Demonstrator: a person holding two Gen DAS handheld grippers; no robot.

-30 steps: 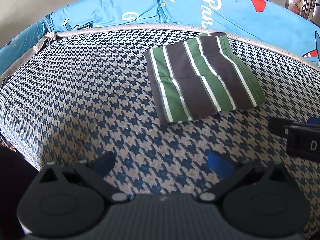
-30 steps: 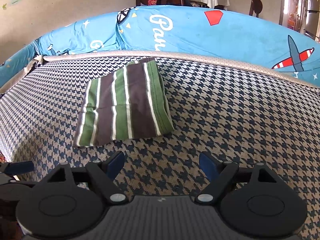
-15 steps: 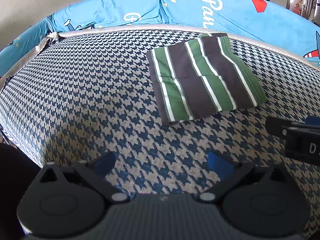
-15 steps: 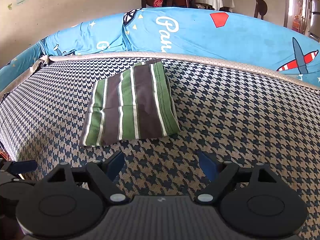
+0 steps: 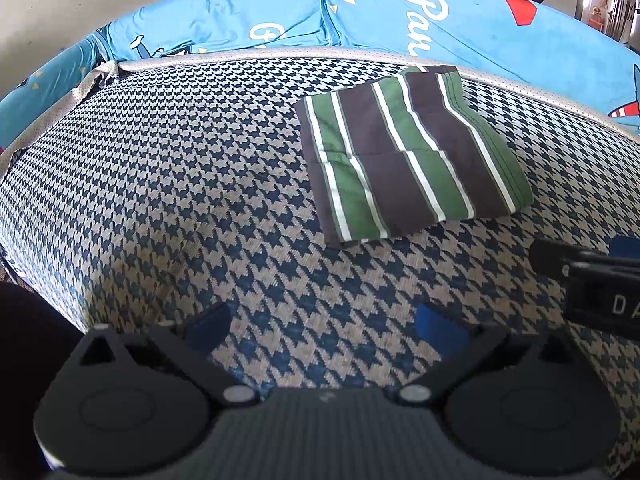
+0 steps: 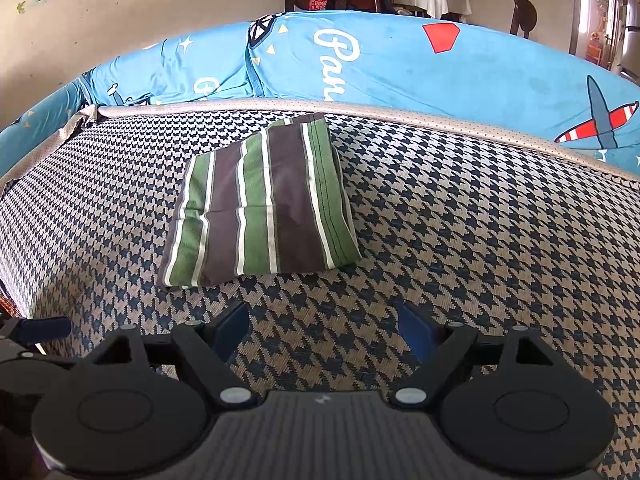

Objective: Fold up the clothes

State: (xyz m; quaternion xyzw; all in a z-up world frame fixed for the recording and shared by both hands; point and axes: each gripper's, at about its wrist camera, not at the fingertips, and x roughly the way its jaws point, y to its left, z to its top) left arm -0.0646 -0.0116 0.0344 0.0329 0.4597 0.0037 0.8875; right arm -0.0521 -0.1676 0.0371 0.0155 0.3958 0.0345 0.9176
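Since the striped garment [image 5: 412,156] lies folded flat at 1 o'clock on the houndstooth sofa seat [image 5: 160,184], w/ both left gripper [image 5: 324,324] & right gripper [image 6: 322,320] jaws spread, empty, folding looks finished; next prob. another garment.

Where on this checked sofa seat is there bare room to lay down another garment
The houndstooth seat is bare right of the folded striped cloth, up to the blue cushion. Left of the cloth is bare too. Only the cloth's back-centre spot is taken.
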